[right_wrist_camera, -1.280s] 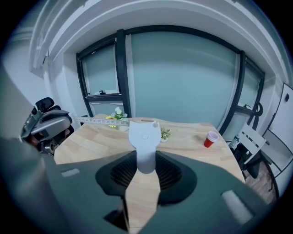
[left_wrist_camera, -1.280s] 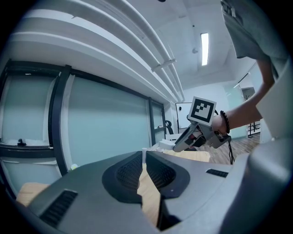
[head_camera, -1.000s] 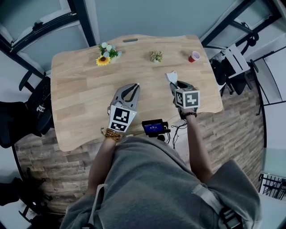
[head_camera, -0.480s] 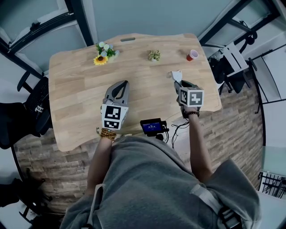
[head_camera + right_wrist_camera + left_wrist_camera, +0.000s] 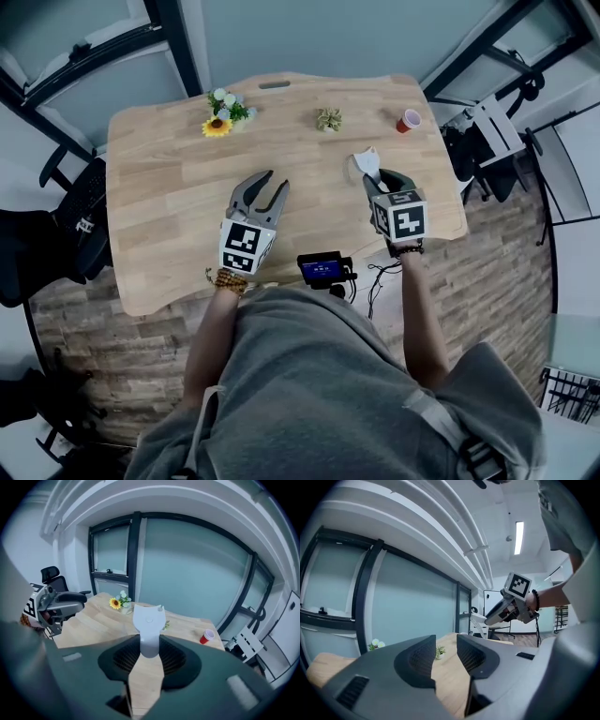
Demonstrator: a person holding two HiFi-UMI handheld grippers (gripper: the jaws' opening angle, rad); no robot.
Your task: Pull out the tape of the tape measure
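Note:
My right gripper is shut on a white tape measure, held above the right part of the wooden table. In the right gripper view the tape measure stands upright between the jaws of that gripper, its lower end pinched by the pads. No tape shows drawn out. My left gripper hovers over the table's middle, to the left of the tape measure and apart from it. Its jaws have just been opening and nothing is between them.
At the table's far edge stand a sunflower posy, a small potted plant and a red cup. A dark device with a blue screen sits at the near edge. A black chair is left, a white chair right.
The left gripper's jaws, shut half a second ago, now stand apart. The right gripper still holds the tape measure and has shifted only slightly.

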